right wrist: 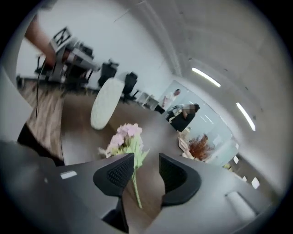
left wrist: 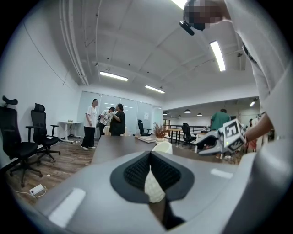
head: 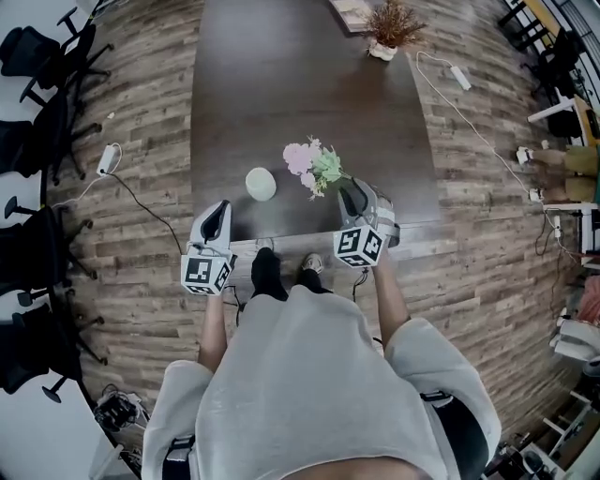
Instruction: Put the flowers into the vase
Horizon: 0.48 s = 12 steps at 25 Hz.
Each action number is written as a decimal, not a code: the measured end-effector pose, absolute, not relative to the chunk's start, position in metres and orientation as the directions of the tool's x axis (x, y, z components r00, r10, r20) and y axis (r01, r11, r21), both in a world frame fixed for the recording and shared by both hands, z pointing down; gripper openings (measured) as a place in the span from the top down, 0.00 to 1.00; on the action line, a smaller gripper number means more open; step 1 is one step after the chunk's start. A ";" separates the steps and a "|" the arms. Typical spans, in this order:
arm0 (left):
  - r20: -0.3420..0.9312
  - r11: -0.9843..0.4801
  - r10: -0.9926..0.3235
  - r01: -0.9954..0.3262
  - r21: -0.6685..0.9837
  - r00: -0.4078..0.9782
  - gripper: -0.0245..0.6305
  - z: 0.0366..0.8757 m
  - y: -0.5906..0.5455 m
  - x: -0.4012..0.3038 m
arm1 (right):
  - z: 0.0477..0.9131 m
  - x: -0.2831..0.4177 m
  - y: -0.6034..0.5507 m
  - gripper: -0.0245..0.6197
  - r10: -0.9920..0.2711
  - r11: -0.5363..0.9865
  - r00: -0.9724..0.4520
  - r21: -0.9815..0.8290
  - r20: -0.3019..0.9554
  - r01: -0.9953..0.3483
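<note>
A bunch of pink flowers with green leaves (head: 314,167) lies on the dark table (head: 281,84), just right of a white egg-shaped vase (head: 261,184). My right gripper (head: 352,199) is at the stem end of the bunch. In the right gripper view its jaws stand open (right wrist: 146,160) with the green stem (right wrist: 135,188) lying between them, close to the left pad but not pinched; the vase (right wrist: 104,103) stands beyond. My left gripper (head: 220,214) is shut and empty at the table's near edge, pointing toward the vase (left wrist: 162,147).
A potted dried plant (head: 392,28) and a book (head: 352,11) sit at the table's far end. Black office chairs (head: 42,56) line the left side, with cables and a power strip (head: 459,77) on the wooden floor. People (left wrist: 105,123) stand far behind.
</note>
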<state>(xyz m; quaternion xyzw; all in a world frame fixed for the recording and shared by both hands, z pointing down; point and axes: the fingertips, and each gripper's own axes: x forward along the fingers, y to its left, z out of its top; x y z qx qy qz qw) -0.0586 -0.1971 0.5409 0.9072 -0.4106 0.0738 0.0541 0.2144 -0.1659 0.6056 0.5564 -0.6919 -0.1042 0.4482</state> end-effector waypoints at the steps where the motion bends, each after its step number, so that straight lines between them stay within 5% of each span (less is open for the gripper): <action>1: 0.179 -0.658 -0.736 -0.752 0.039 0.653 0.95 0.541 -0.197 -0.059 | 0.618 0.215 -0.165 0.66 -0.850 0.391 0.077 0.721 0.522 -0.572; 4: 0.177 -0.657 -0.736 -0.753 0.047 0.653 0.95 0.541 -0.196 -0.061 | 0.652 0.217 -0.167 0.61 -0.822 0.442 0.167 0.794 0.545 -0.417; 12: 0.186 -0.662 -0.728 -0.747 0.062 0.660 0.95 0.547 -0.193 -0.061 | 0.711 0.230 -0.176 0.58 -0.746 0.480 0.238 0.751 0.621 -0.454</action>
